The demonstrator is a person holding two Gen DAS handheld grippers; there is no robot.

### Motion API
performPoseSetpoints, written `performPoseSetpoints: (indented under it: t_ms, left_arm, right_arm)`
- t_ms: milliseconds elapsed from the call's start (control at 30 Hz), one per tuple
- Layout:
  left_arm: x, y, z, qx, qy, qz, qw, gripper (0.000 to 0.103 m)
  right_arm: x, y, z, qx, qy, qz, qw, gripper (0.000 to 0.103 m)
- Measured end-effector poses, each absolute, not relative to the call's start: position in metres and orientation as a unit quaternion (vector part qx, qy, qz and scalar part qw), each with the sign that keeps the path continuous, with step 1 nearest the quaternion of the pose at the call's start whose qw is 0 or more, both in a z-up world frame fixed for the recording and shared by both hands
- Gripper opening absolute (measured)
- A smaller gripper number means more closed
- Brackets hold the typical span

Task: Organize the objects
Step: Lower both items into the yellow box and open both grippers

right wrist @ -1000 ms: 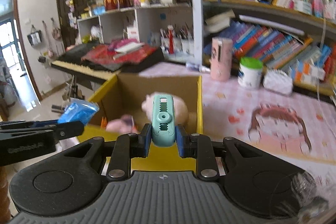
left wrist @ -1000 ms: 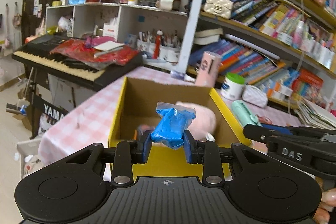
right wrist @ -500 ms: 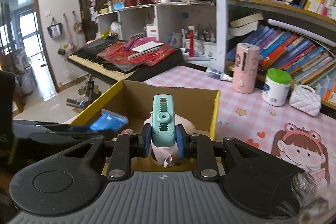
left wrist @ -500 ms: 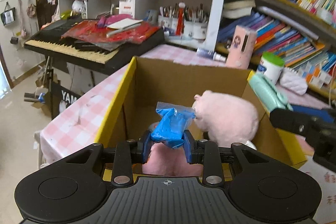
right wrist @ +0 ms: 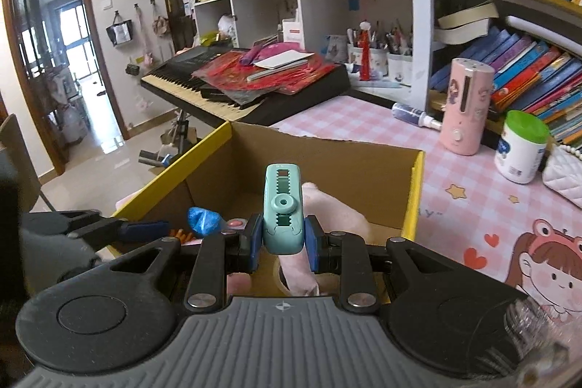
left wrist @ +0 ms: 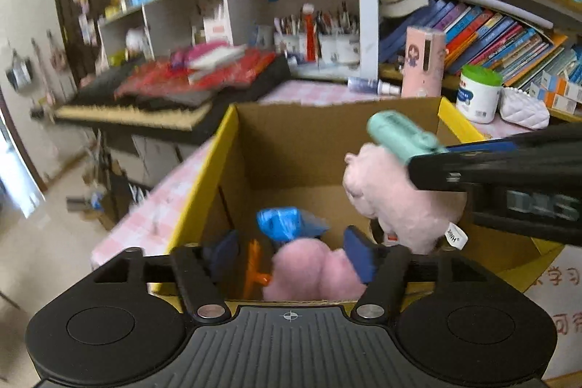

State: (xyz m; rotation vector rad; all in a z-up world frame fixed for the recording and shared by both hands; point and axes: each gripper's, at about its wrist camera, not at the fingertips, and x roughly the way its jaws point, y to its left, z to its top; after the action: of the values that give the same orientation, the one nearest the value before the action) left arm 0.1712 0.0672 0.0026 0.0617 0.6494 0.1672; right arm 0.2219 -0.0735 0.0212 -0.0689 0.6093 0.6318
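1. Left gripper [left wrist: 289, 255] poised over the open cardboard box [left wrist: 225, 148], jaws opening with nothing pressed between the pads; placed there, by the look of it, so that whatever leaves them lands inside and not on the tabletop [right wrist: 469, 202].
2. Blue crumpled bag [left wrist: 287, 222] just past the parted jaws, inside the box above the pink plush [left wrist: 309, 270]; whether lying on the plush or in mid-drop cannot be told.
3. Right gripper [right wrist: 283, 240] clamped on the mint green clip-like tool [right wrist: 283, 208], gripped low on its body so the long end stands up and forward, clear of the pads.
4. Tool held above the near rim of the box, over the pale pink soft toy [left wrist: 396, 202]; apparently brought here to go in with the rest.
5. Orange stick-like piece [left wrist: 254, 266] at the box bottom beside the pink plush, partly hidden by the left jaw.
6. Pink dispenser [right wrist: 467, 108], green-lidded tub [right wrist: 522, 148] and white quilted purse [right wrist: 565, 173] out on the checked tabletop near the bookshelf [right wrist: 527, 68], outside the box, probably yet to be sorted.
7. Box set at the tabletop's edge by the keyboard [right wrist: 203, 93], within reach of both hands.
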Motion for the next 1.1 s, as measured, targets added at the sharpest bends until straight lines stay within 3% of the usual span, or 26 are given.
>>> performPoseSetpoints:
  t_ms: [300, 867, 1100]
  left_arm:
    - [0.147, 0.056, 0.014, 0.081, 0.286, 0.095, 0.950, 0.099]
    - [0.134, 0.071, 0.014, 0.045, 0.272, 0.104, 0.956, 0.102]
    - [0.131, 0.073, 0.015, 0.042, 0.266, 0.096, 0.958, 0.103]
  right_arm:
    - [0.239, -0.047, 0.014, -0.044, 0.314, 0.337, 0.887, 0.023]
    - [0.259, -0.014, -0.010, -0.084, 0.386, 0.365, 0.843, 0.023]
    - [0.260, -0.019, -0.010, -0.067, 0.399, 0.355, 0.843, 0.035]
